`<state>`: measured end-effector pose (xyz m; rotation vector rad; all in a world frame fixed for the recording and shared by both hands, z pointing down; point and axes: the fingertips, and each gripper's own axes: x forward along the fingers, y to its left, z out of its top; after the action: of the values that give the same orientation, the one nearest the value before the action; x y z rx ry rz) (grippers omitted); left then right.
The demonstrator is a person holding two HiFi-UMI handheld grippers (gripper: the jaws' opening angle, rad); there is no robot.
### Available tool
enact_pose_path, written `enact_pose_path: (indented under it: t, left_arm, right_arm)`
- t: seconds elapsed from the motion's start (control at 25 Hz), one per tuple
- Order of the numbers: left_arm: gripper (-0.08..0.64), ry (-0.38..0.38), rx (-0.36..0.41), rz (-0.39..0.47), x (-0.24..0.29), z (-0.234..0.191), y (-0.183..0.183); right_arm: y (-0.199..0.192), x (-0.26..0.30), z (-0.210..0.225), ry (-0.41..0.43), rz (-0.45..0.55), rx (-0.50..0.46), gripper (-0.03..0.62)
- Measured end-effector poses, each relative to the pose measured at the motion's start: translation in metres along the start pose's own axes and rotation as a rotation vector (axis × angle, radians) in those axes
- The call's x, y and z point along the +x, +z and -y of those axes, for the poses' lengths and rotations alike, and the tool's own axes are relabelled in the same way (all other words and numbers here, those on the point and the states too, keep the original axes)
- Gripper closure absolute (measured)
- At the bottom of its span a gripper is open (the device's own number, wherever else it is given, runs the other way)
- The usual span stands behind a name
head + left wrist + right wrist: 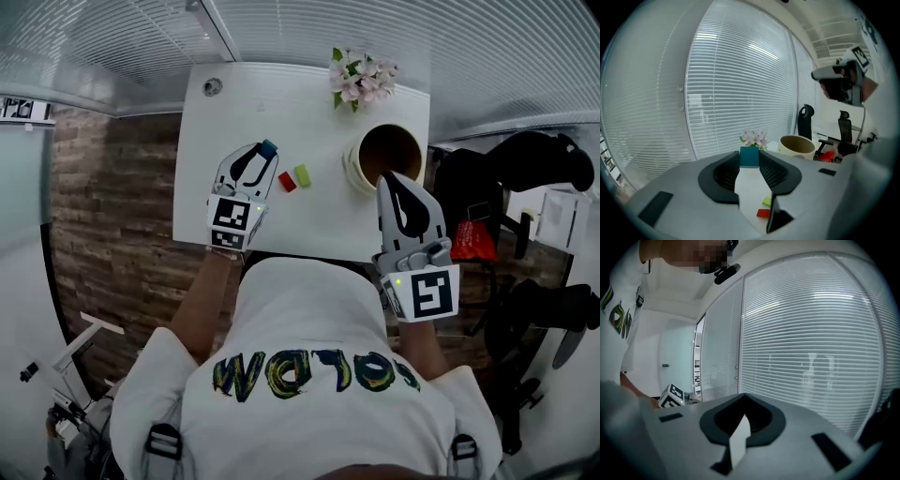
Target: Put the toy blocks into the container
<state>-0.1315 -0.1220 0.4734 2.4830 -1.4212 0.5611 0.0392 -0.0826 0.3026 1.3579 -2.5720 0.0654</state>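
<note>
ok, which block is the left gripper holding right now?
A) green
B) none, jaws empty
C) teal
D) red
C: the left gripper has its jaws closed on the teal block, while the red block and the green block lie on the table.

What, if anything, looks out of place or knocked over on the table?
Nothing stands out. The container stands upright on the white table, the red block and green block lie side by side to its left, and the flowers sit at the far edge. The left gripper holds a teal block.
</note>
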Motion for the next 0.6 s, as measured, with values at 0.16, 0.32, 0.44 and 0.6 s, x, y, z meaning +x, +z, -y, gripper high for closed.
enact_pose_path:
  t: [0.16, 0.32, 0.44, 0.6]
  left_arm:
    - [0.419, 0.056, -0.047, 0.083, -0.031, 0.0, 0.042]
    - [0.419, 0.115, -0.019, 0.167, -0.06, 0.001, 0.086]
    - [0.419, 0.136, -0.029, 0.203, -0.081, 0.006, 0.113]
    - [0.419, 0.149, -0.041, 0.263, -0.104, 0.014, 0.142]
  right_arm:
    - [0.011, -0.005, 0.001, -0.004, 0.021, -0.009, 0.583]
    - [0.018, -0.009, 0.002, -0.005, 0.037, -0.014, 0.583]
    - [0.027, -0.014, -0.001, -0.003, 0.051, -0.021, 0.583]
    - [0.039, -0.021, -0.004, -0.001, 0.072, -0.032, 0.583]
